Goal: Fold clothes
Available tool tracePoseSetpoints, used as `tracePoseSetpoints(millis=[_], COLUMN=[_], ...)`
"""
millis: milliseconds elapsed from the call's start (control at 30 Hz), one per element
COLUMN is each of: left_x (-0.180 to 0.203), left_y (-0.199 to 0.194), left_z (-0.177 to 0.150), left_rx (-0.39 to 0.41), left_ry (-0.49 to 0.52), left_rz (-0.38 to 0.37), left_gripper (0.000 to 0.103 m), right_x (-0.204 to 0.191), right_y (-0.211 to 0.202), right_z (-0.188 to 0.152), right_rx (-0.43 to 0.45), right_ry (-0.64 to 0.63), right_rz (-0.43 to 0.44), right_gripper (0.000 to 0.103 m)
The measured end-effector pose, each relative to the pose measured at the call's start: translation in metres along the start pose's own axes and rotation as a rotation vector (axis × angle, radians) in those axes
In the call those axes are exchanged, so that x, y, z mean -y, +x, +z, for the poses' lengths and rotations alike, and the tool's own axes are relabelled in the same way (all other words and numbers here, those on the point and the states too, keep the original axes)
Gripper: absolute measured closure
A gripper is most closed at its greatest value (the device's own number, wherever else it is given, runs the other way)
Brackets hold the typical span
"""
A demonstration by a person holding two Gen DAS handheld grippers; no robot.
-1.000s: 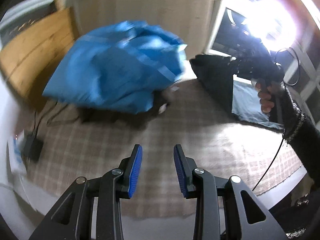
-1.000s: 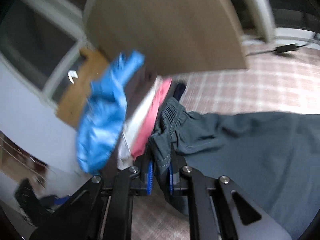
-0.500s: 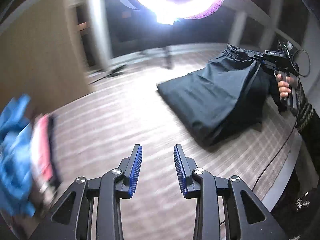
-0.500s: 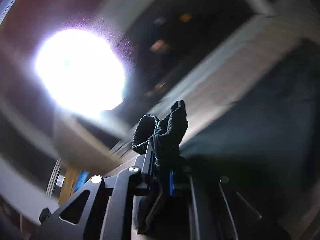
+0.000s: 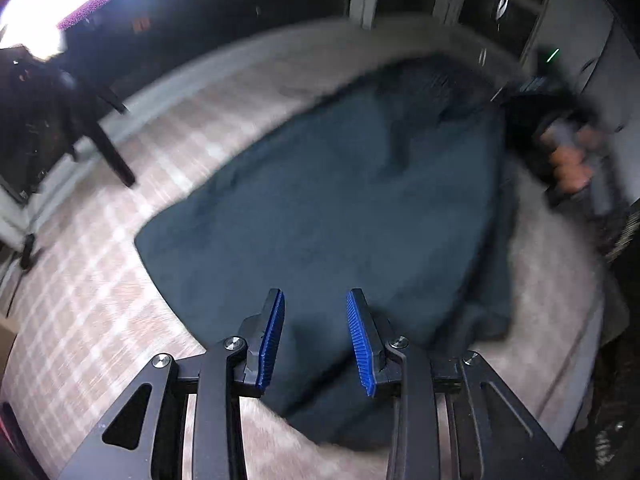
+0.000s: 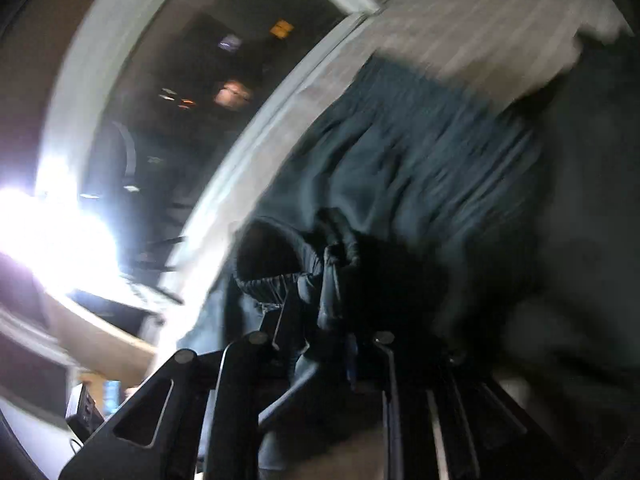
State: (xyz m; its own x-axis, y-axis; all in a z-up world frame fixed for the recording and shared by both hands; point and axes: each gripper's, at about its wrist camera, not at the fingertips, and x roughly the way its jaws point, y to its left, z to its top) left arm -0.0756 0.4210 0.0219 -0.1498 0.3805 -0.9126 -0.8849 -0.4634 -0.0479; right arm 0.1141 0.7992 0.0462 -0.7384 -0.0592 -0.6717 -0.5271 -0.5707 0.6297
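Garment [image 5: 352, 208] lies spread on bed [image 5: 100, 280], toward its right half. Left gripper [image 5: 316, 336] above garment's near edge, fingers [image 5: 272, 332] apart, nothing between. Right gripper [image 6: 320, 344] at garment's far right corner; waistband [image 6: 280, 276] bunched between its opening fingers. Windows [image 5: 224, 8] behind bed. Tripod leg [image 5: 108, 148] at bed's far left.
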Motion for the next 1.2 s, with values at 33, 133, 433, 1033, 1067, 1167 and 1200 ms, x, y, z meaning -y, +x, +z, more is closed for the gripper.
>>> tracePoseSetpoints(millis=[33, 133, 433, 1033, 1067, 1167, 1200], left_x=[0.0, 0.001, 0.001, -0.021, -0.029, -0.066, -0.082], left_y=[0.014, 0.031, 0.024, -0.033, -0.043, -0.052, -0.054], left_z=[0.001, -0.004, -0.015, -0.049, -0.054, -0.049, -0.048], left_rx=[-0.039, -0.088, -0.063, -0.002, 0.007, 0.018, 0.014], left_ry=[0.007, 0.032, 0.024, -0.113, -0.141, -0.209, -0.238], left_rz=[0.005, 0.013, 0.002, 0.038, 0.048, 0.082, 0.083], left_gripper=[0.072, 0.072, 0.072, 0.069, 0.068, 0.058, 0.058], right_x=[-0.01, -0.044, -0.089, -0.028, -0.045, -0.093, -0.11], right_y=[-0.014, -0.038, -0.044, -0.094, -0.084, -0.05, -0.041], right_z=[0.003, 0.009, 0.029, -0.019, -0.034, -0.082, -0.102], right_rx=[0.046, 0.094, 0.081, 0.051, 0.017, -0.108, -0.153], right_ry=[-0.062, -0.227, -0.423, -0.262, -0.307, -0.42, -0.437], right_rz=[-0.056, -0.14, -0.109, -0.128, -0.11, -0.071, -0.022], right_gripper=[0.08, 0.07, 0.058, 0.06, 0.06, 0.06, 0.06])
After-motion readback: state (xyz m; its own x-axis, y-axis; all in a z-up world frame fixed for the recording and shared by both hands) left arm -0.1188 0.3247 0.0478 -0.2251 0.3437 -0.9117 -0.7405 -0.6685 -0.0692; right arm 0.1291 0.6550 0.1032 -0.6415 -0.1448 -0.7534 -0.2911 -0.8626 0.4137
